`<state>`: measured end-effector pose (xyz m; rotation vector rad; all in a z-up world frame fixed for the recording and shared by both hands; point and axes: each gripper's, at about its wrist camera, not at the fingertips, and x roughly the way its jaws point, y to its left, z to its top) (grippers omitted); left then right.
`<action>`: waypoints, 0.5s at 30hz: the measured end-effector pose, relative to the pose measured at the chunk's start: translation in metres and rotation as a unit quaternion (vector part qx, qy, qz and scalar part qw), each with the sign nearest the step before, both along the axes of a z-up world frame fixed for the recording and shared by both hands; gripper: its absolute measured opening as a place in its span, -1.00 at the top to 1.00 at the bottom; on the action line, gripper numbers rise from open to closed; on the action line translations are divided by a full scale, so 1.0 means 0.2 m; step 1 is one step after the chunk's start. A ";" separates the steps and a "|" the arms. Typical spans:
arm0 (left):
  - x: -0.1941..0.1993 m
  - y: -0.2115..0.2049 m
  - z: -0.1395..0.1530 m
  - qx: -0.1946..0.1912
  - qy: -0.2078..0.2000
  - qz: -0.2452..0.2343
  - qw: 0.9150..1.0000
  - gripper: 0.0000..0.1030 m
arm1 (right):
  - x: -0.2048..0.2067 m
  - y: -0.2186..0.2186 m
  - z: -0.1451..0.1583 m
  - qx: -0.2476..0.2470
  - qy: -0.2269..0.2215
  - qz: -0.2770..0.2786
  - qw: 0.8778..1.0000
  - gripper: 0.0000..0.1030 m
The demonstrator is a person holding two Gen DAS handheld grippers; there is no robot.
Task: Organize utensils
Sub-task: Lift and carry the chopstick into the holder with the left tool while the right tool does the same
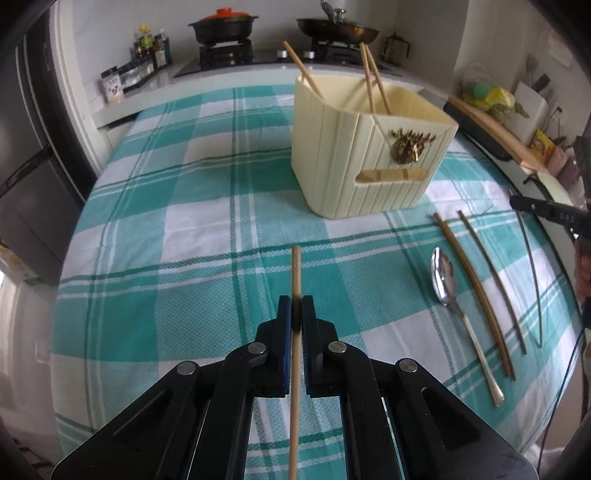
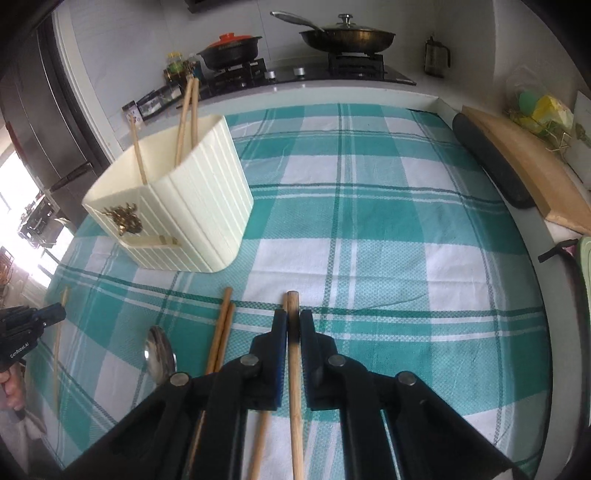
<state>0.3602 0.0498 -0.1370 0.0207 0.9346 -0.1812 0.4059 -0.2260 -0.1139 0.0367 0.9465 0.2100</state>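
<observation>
cloth (image 1: 207,206): teal and white plaid, thin dark green lines
holder (image 1: 354,162): cream, ribbed, with a brass-coloured ornament (image 1: 408,146)
chopsticks (image 2: 221,336): tan wood
spoon (image 1: 445,280): silver
grippers: black, blue pads (image 1: 283,325)
far pot (image 2: 232,46): black, with an orange-red lid
pan (image 2: 347,37): dark

Home kitchen; gas stove (image 2: 314,72), lidded pan (image 2: 347,35), seasoning bottles (image 1: 151,50).
</observation>
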 end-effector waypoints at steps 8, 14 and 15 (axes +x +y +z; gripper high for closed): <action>-0.27 0.04 0.32 -0.043 -0.084 -0.007 0.996 0.94 | -0.35 -0.03 0.30 0.061 -0.074 0.019 0.995 0.86; -0.41 0.05 0.44 -0.068 -0.120 -0.006 0.990 0.94 | -0.57 0.01 0.44 0.055 -0.132 0.034 0.989 0.86; -0.42 0.04 0.45 -0.070 -0.123 -0.006 0.990 0.94 | -0.59 0.02 0.45 0.051 -0.141 0.036 0.988 0.86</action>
